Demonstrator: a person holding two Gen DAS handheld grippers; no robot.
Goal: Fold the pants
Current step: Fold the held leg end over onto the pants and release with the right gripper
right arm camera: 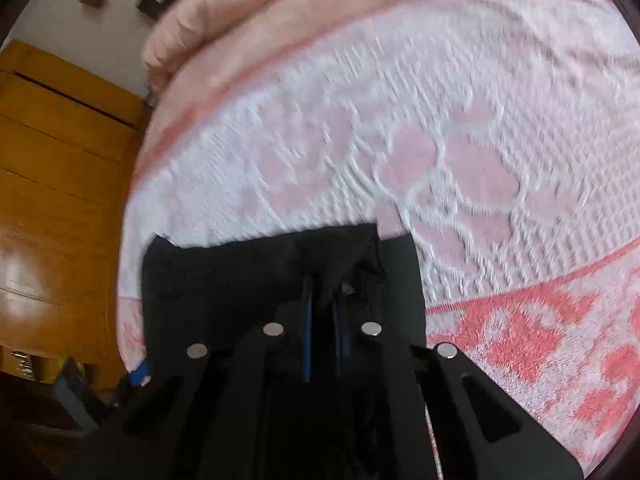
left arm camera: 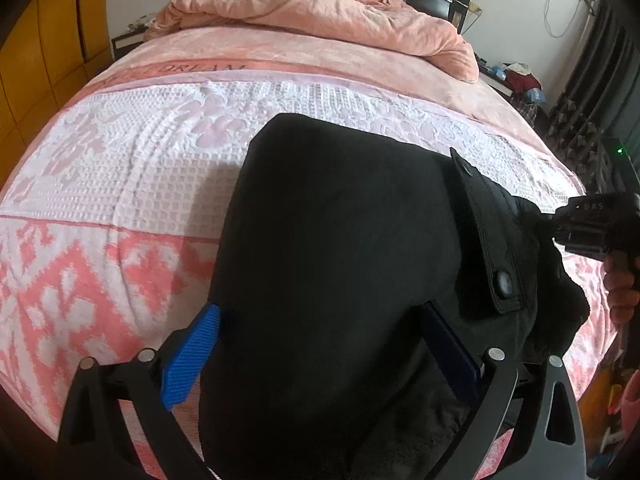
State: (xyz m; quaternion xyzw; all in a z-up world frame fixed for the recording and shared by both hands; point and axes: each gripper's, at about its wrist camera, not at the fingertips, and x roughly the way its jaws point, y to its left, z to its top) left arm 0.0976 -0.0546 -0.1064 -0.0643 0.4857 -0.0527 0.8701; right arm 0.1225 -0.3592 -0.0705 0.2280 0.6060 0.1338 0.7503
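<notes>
Black fabric pants lay bunched on the pink-and-white patterned bed cover, left tool spread wide with its blue pads straddling the cloth, right tool nearly closed, pinching a pants edge.

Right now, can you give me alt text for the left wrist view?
Black pants lie on a pink-and-white patterned bedspread, passing between the open blue fingers of the left gripper. A buttoned flap faces up, and the right gripper meets the fabric's right edge.
</notes>
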